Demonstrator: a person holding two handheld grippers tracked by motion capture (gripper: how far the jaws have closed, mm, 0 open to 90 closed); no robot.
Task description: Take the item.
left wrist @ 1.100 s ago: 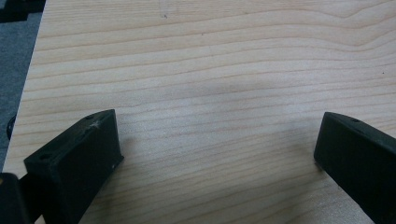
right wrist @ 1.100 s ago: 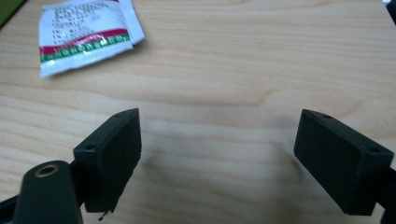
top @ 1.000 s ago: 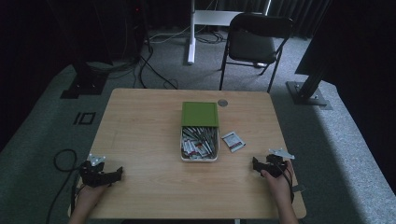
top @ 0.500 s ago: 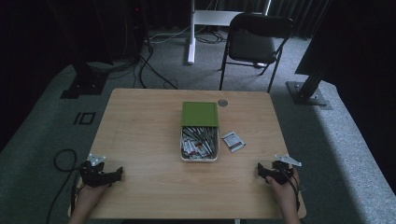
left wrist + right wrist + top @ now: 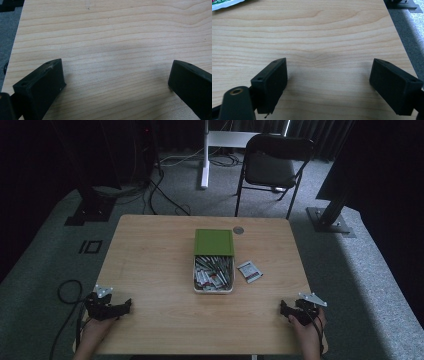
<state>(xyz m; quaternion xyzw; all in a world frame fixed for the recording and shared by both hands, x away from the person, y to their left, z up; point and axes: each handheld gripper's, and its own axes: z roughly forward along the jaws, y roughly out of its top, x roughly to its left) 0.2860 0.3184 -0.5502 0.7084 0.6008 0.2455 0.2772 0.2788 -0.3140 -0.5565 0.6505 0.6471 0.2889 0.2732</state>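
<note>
High view: both grippers are resting spread and empty at the near corners, left gripper and right gripper, so the right one should be approaching the loose packet beside the tray low and flat.

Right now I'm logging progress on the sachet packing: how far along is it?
Mostly done, it seems: the white box holds many sachets, its green lid slid back. One loose sachet lies on the table just right of the box. Nothing is in hand: the left gripper and right gripper rest open at the near corners. Left: that sachet, probably the lid.
</note>
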